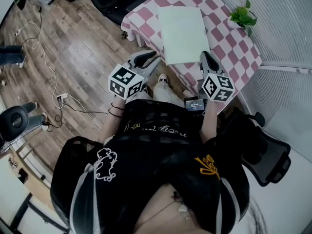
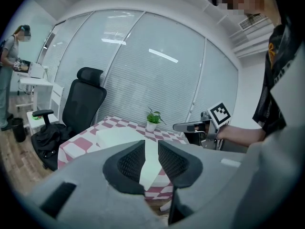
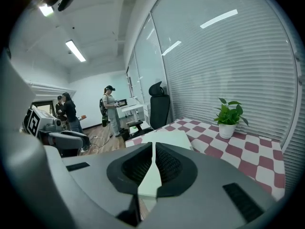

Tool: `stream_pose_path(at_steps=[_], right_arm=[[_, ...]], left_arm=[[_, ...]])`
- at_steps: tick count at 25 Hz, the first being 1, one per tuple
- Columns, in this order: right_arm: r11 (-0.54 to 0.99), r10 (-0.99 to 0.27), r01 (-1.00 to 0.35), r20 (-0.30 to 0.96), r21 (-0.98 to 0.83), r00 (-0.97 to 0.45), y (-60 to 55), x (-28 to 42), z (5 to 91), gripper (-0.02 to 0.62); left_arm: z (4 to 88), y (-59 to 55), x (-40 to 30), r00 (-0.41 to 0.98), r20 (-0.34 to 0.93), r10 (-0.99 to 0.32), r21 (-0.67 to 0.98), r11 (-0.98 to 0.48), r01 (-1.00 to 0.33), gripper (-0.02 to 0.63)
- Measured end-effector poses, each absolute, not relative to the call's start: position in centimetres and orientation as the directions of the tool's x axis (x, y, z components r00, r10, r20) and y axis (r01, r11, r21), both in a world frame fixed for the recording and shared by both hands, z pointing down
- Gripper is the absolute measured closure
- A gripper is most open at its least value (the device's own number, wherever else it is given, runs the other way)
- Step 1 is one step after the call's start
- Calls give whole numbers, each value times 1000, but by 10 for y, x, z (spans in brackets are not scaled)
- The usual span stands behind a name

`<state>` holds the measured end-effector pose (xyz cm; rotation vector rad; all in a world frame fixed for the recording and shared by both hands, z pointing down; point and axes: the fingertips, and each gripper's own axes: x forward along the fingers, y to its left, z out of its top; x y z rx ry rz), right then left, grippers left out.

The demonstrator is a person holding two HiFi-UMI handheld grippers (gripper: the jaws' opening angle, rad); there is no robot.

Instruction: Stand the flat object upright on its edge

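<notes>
A pale flat board (image 1: 183,33) lies flat on the table with the pink-and-white checked cloth (image 1: 229,40). Both grippers hang in front of the table's near edge, short of the board and touching nothing. My left gripper (image 1: 148,57) is off the board's near left corner, its jaws shut and empty. My right gripper (image 1: 207,57) is off the near right corner, also shut and empty. In the left gripper view the board (image 2: 116,137) shows past the left gripper (image 2: 151,147), with the right gripper (image 2: 190,126) to the right. The right gripper view has the board (image 3: 164,140) beyond the right gripper (image 3: 153,149).
A small potted plant (image 1: 242,16) stands at the table's far right corner, by the blind-covered glass wall. A black office chair (image 1: 263,150) is at my right, another (image 2: 83,104) beyond the table. Cables (image 1: 44,57) lie on the wooden floor. People stand in the background (image 3: 110,106).
</notes>
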<state>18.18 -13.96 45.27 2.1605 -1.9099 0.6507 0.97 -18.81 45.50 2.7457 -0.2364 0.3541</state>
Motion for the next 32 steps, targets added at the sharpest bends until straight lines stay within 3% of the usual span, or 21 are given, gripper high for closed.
stream_pose_path(at_steps=[15, 22, 24, 32], right_arm=[[-70, -843, -975, 536, -209, -54, -183, 284, 515, 566], [-25, -808, -963, 572, -269, -138, -212, 306, 547, 559], [-7, -794, -950, 579, -313, -185, -220, 307, 558, 461], [-40, -721, -910, 642, -412, -259, -247, 326, 606, 345]], left_arm=[[510, -239, 86, 892, 427, -146, 336, -890, -307, 525], [542, -266, 102, 851, 507, -137, 371, -856, -359, 403], [553, -273, 106, 842, 523, -131, 399, -836, -377, 374], [597, -301, 122, 820, 565, -97, 550, -697, -461, 254]])
